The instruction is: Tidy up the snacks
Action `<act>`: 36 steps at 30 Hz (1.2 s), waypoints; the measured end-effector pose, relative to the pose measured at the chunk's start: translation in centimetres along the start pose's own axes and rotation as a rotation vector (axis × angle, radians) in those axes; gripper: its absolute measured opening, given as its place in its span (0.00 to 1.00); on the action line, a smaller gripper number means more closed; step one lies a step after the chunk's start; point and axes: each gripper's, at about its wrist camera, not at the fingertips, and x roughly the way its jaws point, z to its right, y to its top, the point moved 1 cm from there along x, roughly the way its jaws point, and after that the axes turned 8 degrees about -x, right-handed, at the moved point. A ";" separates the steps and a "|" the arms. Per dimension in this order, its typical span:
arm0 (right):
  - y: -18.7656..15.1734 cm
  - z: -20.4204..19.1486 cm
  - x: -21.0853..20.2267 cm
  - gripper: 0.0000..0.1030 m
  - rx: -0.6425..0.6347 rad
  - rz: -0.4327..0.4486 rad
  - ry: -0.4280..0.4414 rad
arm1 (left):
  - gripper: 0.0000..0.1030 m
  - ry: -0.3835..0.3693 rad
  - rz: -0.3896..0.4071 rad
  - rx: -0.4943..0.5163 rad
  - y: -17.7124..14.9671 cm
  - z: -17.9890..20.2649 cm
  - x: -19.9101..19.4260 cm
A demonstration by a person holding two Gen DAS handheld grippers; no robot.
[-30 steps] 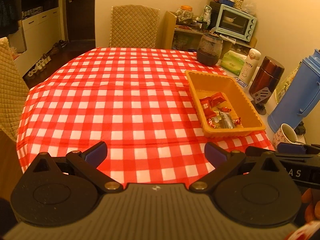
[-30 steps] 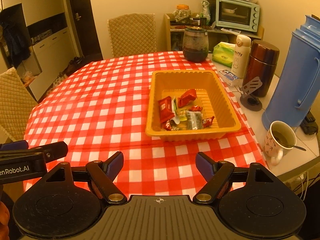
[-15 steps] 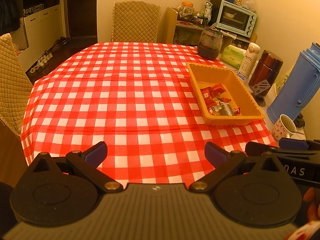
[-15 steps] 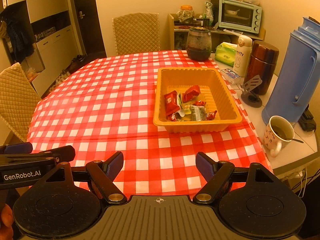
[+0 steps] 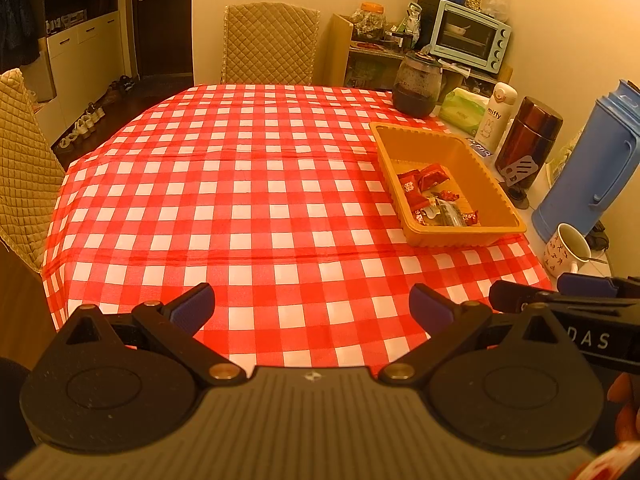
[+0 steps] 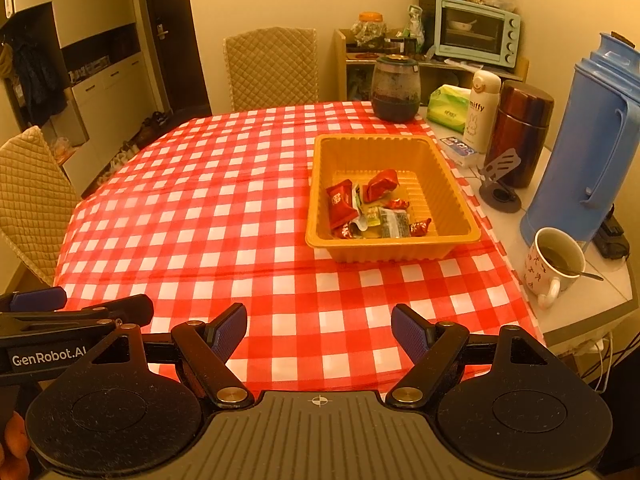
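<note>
Snacks (image 6: pixel 370 208) lie well beyond the open right hand-held gripper (image 6: pixel 319 334).

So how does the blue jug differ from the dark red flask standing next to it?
The blue jug is taller, matte plastic, with a side handle; the dark red flask is shorter, glossy and shows no handle. The jug stands nearer the mug, the flask nearer the white bottle. Both stand upright on the bare counter beside the checked cloth.

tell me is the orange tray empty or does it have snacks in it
Not empty: the orange tray holds several wrapped snacks at its near end.
</note>
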 end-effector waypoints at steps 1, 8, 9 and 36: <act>0.0 0.0 0.0 0.77 0.000 0.000 0.000 | 1.00 0.000 0.000 -0.001 0.0 0.0 0.0; 0.0 0.0 0.1 0.77 0.003 0.000 0.000 | 1.00 0.014 0.008 0.004 0.1 -0.3 -0.1; 0.0 0.0 0.1 0.77 0.004 0.000 0.001 | 1.00 0.018 0.009 0.005 0.1 -0.4 0.0; -0.2 0.1 0.3 0.77 0.008 0.000 0.000 | 1.00 0.051 0.010 0.018 -0.2 -0.5 0.7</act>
